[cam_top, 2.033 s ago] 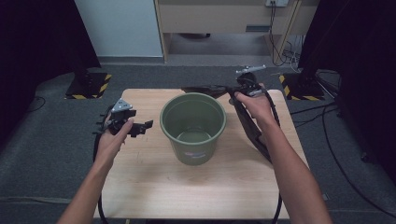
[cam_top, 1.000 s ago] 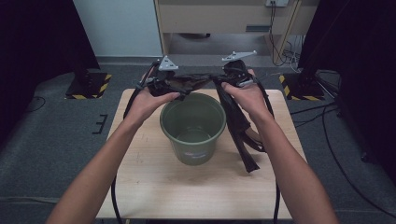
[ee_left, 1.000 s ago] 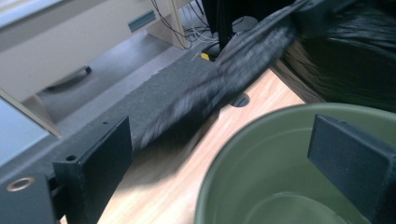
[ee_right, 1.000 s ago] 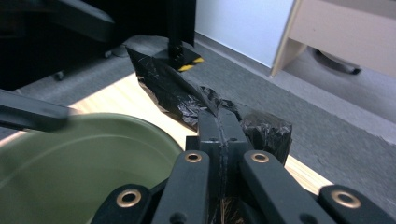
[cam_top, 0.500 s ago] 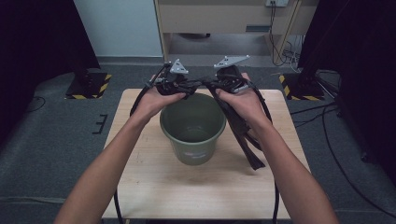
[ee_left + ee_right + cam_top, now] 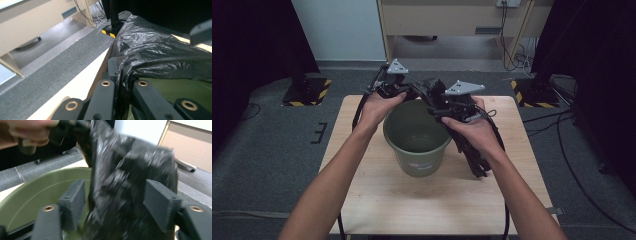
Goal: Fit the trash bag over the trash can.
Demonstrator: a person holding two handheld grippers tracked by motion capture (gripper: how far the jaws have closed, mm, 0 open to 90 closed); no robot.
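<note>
Black plastic bin bag (image 6: 428, 89), crumpled, held above the far rim of a green bucket (image 6: 417, 135); the bucket stands upright near the middle of a light wooden worktop (image 6: 377, 200). In the left gripper view the bag's film (image 6: 160, 50) spreads over the bucket's mouth. Left tool (image 6: 399, 91), at the bucket's far left rim: jaws have just been closing and now clamp a fold of the bag (image 6: 124, 82) between them. Right tool (image 6: 443, 106), at the far right rim: jaws have just been opening and stand wide, the bag hanging between the pads (image 6: 75, 200) without being pressed; this view is blurred. A bundle of black cable (image 6: 472, 155) lies on the worktop just right of the bucket. Grey carpet floor (image 6: 267, 145) surrounds the worktop.
</note>
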